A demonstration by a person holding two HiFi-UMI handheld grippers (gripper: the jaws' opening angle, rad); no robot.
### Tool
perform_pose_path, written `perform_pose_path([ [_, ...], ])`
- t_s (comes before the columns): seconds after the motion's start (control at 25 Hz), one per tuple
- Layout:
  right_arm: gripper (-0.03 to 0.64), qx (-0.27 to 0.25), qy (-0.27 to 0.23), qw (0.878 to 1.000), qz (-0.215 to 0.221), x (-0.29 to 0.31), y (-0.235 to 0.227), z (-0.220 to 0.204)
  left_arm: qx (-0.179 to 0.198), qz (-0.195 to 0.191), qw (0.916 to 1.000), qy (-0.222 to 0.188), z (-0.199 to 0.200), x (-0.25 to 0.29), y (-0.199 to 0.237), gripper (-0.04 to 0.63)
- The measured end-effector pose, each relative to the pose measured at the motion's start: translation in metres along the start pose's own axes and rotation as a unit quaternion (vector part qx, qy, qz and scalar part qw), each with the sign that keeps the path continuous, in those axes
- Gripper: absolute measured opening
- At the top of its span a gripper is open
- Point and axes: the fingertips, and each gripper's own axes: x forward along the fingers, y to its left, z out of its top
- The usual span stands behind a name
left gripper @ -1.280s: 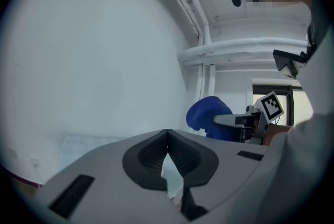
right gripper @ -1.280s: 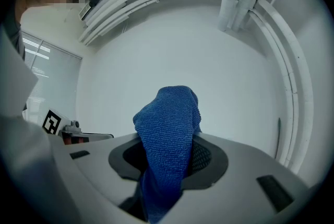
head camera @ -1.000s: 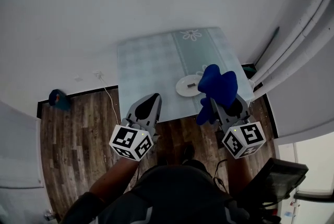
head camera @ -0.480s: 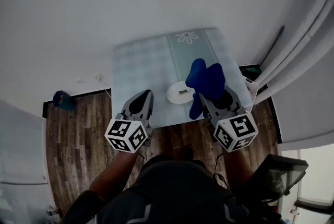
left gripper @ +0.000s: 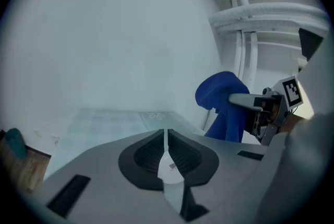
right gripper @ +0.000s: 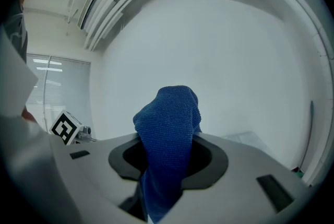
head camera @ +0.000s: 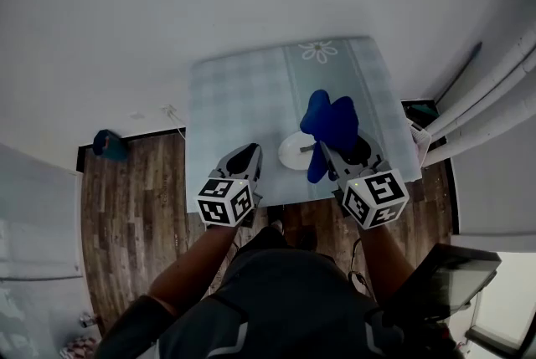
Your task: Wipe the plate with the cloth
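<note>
My right claw (right gripper: 167, 163) is clamped on the blue cloth (right gripper: 169, 118); in its own view the cloth fills the middle of the frame, a bunched fold standing above the jaws and a tail hanging below them. My left claw (left gripper: 166, 151) is pressed almost together on nothing, with only a thin slit between the pads; in the head view it sits at lower centre-left, over the near edge of the table (head camera: 234, 89).

The plate (head camera: 291, 153) lies at the centre of the head view, on the near part of the table, just left of the cloth and partly covered by it from this angle; I cannot tell whether cloth and plate touch; a small dark mark shows on the plate, too small to name.

The cloth looks soft, limp and light, with a nubbly weave that my pads should hold without slipping; I judge the bunch is the right place to grip, leaving the loose tail free to flatten against the plate. The plate looks small, stiff, smooth and probably breakable; I expect it to skate on the tablecloth under a sideways wipe; my left claw would have to open and take the rim on its left side to steady it; light pressure should be enough.
</note>
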Motion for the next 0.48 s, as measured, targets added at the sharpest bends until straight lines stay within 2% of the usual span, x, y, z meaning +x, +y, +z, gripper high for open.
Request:
perform_pose_path([
  [0.08, 0.156, -0.003, 0.015, 1.0, 0.001, 0.019, -0.003, -0.012, -0.014, 0.002, 0.9996, 0.024, -0.015, 0.018, 0.014, 0.011],
  [0.28, 0.156, -0.013, 0.063, 0.998, 0.001, 0.062, -0.006, -0.045, -0.004, 0.015, 0.9976, 0.067, -0.049, 0.054, 0.034, 0.012],
  [0.36, 0.156, -0.017, 0.079, 0.997, 0.002, 0.078, -0.007, -0.06, -0.012, 0.005, 0.9956, 0.092, -0.065, 0.069, 0.037, 0.016],
  [0.48, 0.156, -0.022, 0.113, 0.993, 0.01, 0.099, -0.007, -0.09, -0.031, -0.025, 0.9891, 0.142, -0.094, 0.089, 0.034, 0.099],
])
